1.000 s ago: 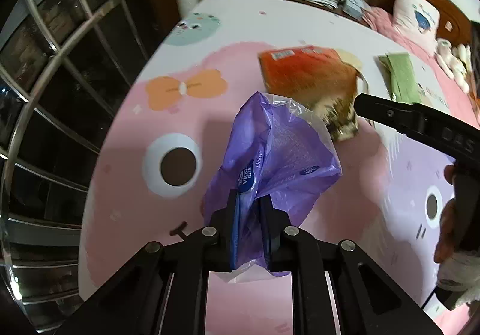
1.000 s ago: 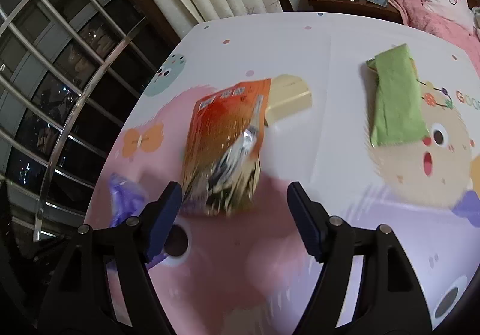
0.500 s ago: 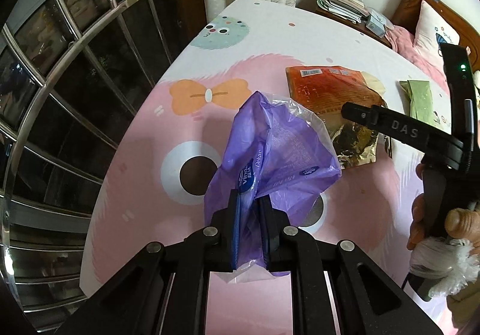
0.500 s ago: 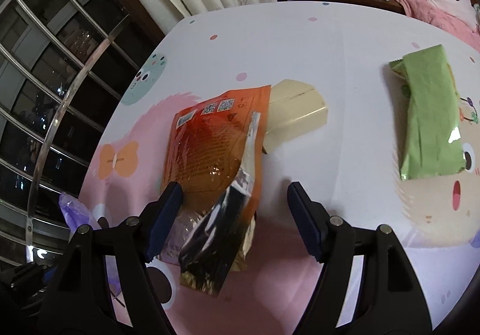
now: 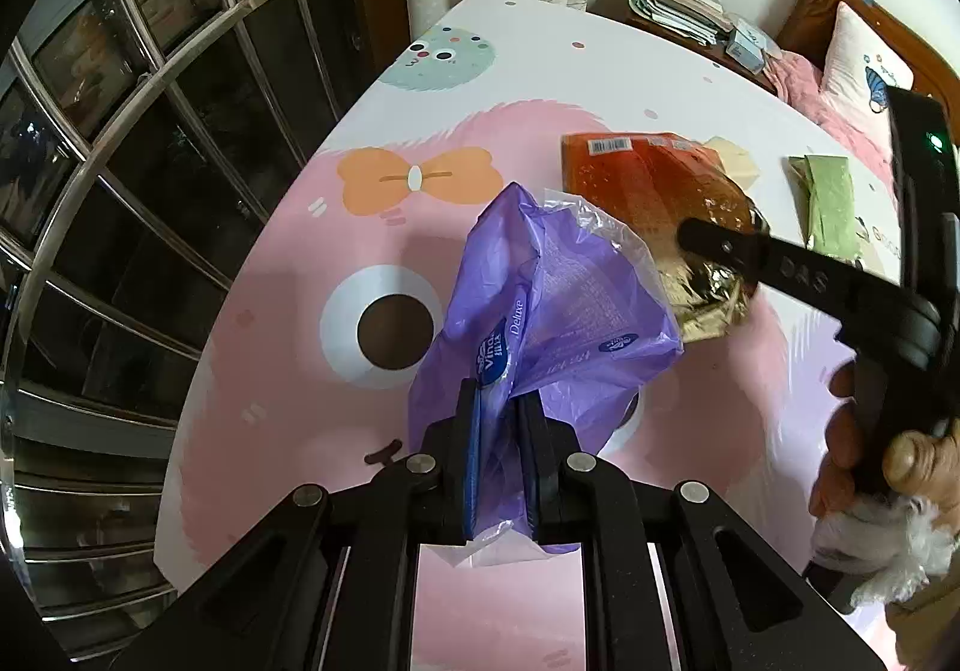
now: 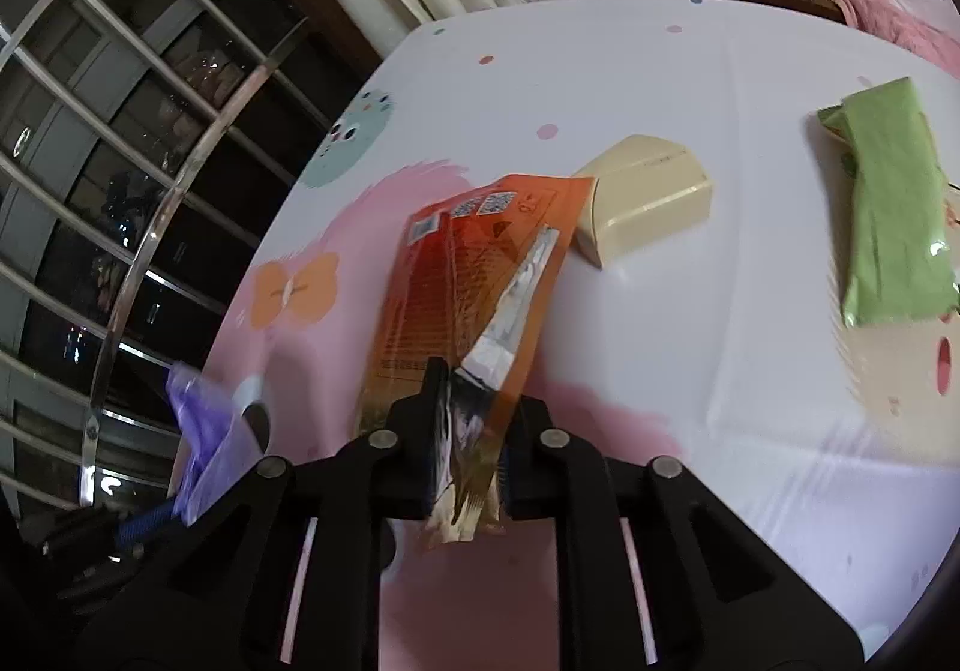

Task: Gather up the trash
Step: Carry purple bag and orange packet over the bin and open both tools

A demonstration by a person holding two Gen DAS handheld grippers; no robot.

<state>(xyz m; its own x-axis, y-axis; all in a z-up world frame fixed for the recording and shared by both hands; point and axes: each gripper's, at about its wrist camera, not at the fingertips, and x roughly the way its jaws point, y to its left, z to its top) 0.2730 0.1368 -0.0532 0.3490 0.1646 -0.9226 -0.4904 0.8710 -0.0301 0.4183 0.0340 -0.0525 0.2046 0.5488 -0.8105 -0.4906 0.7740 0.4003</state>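
With my left gripper (image 5: 497, 413) clamped on the purple wrapper (image 5: 552, 305) and my right gripper (image 6: 471, 422) pinching the near end of the orange packet (image 6: 474, 275), I judge two pieces secured, leaving the cream box (image 6: 645, 203) and green packet (image 6: 888, 227) ahead of the right one

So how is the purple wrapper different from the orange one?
The purple wrapper is thin, soft plastic, partly see-through, and bunched up; the orange wrapper is stiffer, shiny silver inside, and longer and flatter. The purple one is pinched in the left gripper and held up; the orange one is pinched at its near end by the right gripper, with its far end reaching toward the cream box. Both are empty packaging, each held by gripper fingers.
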